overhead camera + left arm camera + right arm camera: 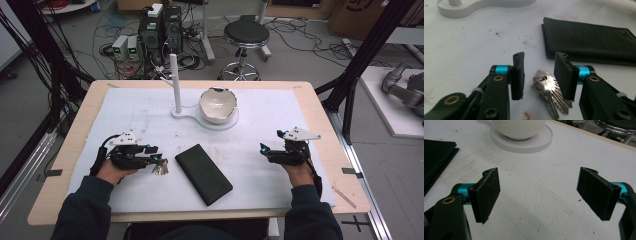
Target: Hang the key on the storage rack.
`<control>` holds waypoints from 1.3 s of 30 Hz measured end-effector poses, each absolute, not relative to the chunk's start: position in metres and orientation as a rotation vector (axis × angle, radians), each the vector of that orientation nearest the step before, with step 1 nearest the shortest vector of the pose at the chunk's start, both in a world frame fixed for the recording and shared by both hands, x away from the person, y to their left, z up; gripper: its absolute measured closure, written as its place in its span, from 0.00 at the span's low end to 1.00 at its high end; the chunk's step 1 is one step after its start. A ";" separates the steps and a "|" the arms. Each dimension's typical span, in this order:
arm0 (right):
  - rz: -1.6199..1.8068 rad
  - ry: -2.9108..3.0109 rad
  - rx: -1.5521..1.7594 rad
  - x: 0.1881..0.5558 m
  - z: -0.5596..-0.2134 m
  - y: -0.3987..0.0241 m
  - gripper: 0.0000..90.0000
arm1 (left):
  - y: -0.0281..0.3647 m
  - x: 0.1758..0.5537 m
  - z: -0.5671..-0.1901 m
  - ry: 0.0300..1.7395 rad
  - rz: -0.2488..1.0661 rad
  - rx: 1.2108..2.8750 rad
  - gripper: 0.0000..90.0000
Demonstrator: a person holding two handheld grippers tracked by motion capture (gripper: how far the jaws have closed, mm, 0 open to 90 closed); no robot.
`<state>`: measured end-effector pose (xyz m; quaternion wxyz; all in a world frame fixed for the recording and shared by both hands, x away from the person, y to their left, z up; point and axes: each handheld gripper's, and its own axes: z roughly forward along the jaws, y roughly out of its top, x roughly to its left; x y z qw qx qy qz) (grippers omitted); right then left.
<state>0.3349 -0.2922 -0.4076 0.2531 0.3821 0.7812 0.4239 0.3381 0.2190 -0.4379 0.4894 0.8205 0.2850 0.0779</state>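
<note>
The left gripper sits low over the near left part of the table, its jaws parted a little with a bunch of keys lying on the white mat between them. In the left gripper view the pads stand either side of the keys with a gap on each side, so nothing is clamped; the keys rest flat, ring toward the far side, blades pointing back toward the person. From the high view the keys glint just off the gripper's tip.

Just to the right of them lies a black wallet, flat and closed, set at a slant near the middle of the near edge. It shows in the left gripper view too, beyond and to the right of the jaws.

Over on the right, the right gripper hovers near the mat, its jaws spread wide apart, bare mat between the pads.

Far centre, a white bowl sits on the round end of a white stand, with an upright white post rising at the stand's left end.
</note>
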 end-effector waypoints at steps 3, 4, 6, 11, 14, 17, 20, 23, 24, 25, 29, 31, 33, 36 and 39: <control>1.153 2.117 1.035 0.332 -0.406 -0.292 0.21 | 0.216 0.340 -0.444 0.718 0.158 2.038 0.74; 1.153 2.117 1.035 0.332 -0.406 -0.292 0.21 | 0.216 0.340 -0.444 0.718 0.158 2.038 0.74; 1.151 2.118 1.037 0.332 -0.406 -0.292 0.21 | 0.214 0.342 -0.449 0.736 0.119 2.069 0.78; 1.148 2.126 1.041 0.334 -0.407 -0.292 0.21 | 0.215 0.343 -0.448 0.743 0.101 2.060 0.92; 1.146 2.130 1.037 0.335 -0.408 -0.292 0.21 | 0.215 0.342 -0.447 0.760 0.105 2.053 0.97; 1.148 2.129 1.037 0.335 -0.408 -0.292 0.21 | 0.217 0.342 -0.445 0.781 0.118 2.036 0.98; 1.147 2.130 1.038 0.335 -0.408 -0.292 0.21 | 0.220 0.342 -0.441 0.801 0.138 1.979 0.98; 1.148 2.133 1.040 0.335 -0.408 -0.292 0.21 | 0.222 0.343 -0.439 0.810 0.166 1.962 0.98; 1.146 2.134 1.040 0.335 -0.408 -0.292 0.21 | 0.223 0.343 -0.440 0.816 0.170 1.962 0.98; 1.146 2.134 1.040 0.335 -0.408 -0.291 0.21 | 0.223 0.344 -0.440 0.819 0.179 1.962 0.98; 1.143 2.136 1.044 0.335 -0.409 -0.292 0.21 | 0.223 0.344 -0.437 0.816 0.218 1.937 0.98; 1.139 2.138 1.052 0.336 -0.410 -0.292 0.21 | 0.223 0.343 -0.433 0.805 0.241 1.909 0.98; 1.137 2.139 1.055 0.336 -0.410 -0.292 0.21 | 0.223 0.342 -0.428 0.792 0.265 1.885 0.98; 1.142 2.134 1.052 0.335 -0.409 -0.292 0.21 | 0.223 0.340 -0.420 0.763 0.293 1.841 0.98; 1.148 2.129 1.049 0.334 -0.408 -0.293 0.21 | 0.224 0.339 -0.413 0.756 0.315 1.794 0.99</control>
